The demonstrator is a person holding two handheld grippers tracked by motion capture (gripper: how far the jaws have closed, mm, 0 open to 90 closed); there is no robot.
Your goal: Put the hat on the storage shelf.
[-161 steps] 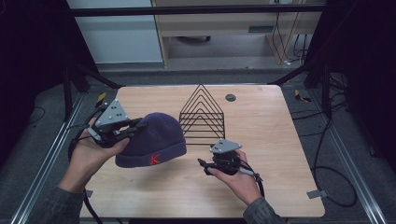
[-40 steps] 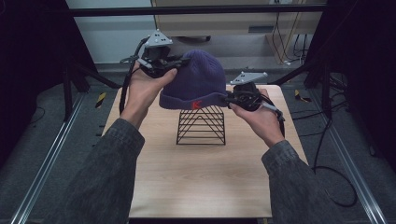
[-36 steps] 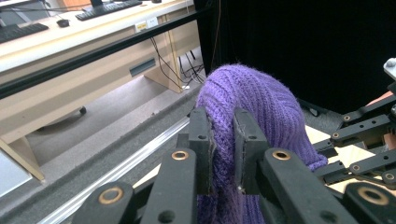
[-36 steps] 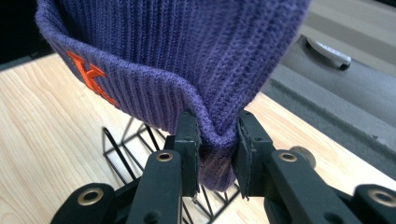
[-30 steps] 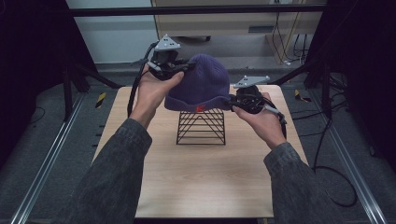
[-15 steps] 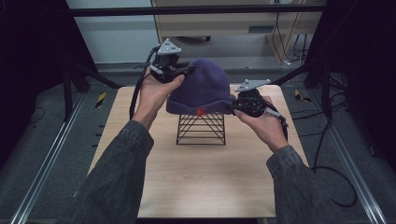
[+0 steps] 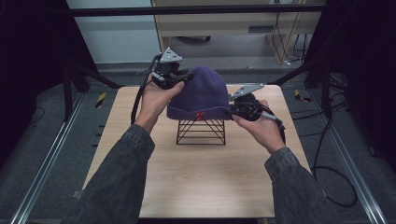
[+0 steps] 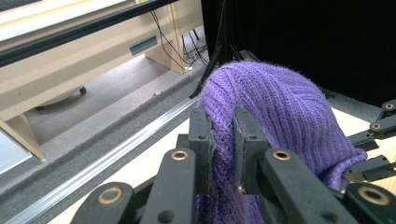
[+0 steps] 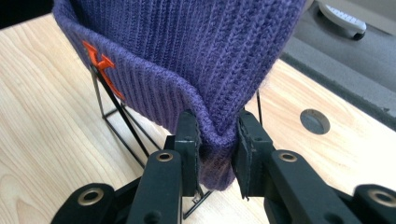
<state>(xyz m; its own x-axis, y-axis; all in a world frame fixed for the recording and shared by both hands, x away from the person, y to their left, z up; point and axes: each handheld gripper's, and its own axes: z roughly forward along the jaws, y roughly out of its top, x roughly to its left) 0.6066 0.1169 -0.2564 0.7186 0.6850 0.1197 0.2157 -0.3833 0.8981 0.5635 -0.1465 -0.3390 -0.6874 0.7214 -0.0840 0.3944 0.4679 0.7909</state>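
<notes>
1. Background in the high view: grey floor, a pale cabinet along the top edge, dark curtains at both sides. Light wooden table [image 7: 201, 177] fills the lower middle of the frame.
2. Black wire rack [image 7: 201, 131], open-sided with slanted rods, stands on the table at frame centre. Nothing seen inside it; the purple knit hat [image 7: 201, 95] sits over its top, cuff hem hanging about level with the upper rods. Contact between hat and rack is probable but not clear from this angle.
3. Hat carries a small orange mark [image 9: 100, 61] on the cuff, facing the lower edge of the high view.
4. Left gripper [image 7: 180, 78], upper left of the hat: its jaws pinch a fold of knit high on the hat's side, the fabric squeezed between the two pads [image 8: 201, 140] in the left gripper view.
5. Right gripper [image 7: 232, 111], at the hat's right edge: jaws pinch the cuff hem, which bulges out below the pads [image 9: 187, 140] in the right gripper view.
6. Both forearms in dark sleeves enter from the bottom corners and angle inward; left hand is held higher in the frame than the right.
7. Round hole [image 9: 314, 121] in the tabletop, right of centre in the right gripper view.
</notes>
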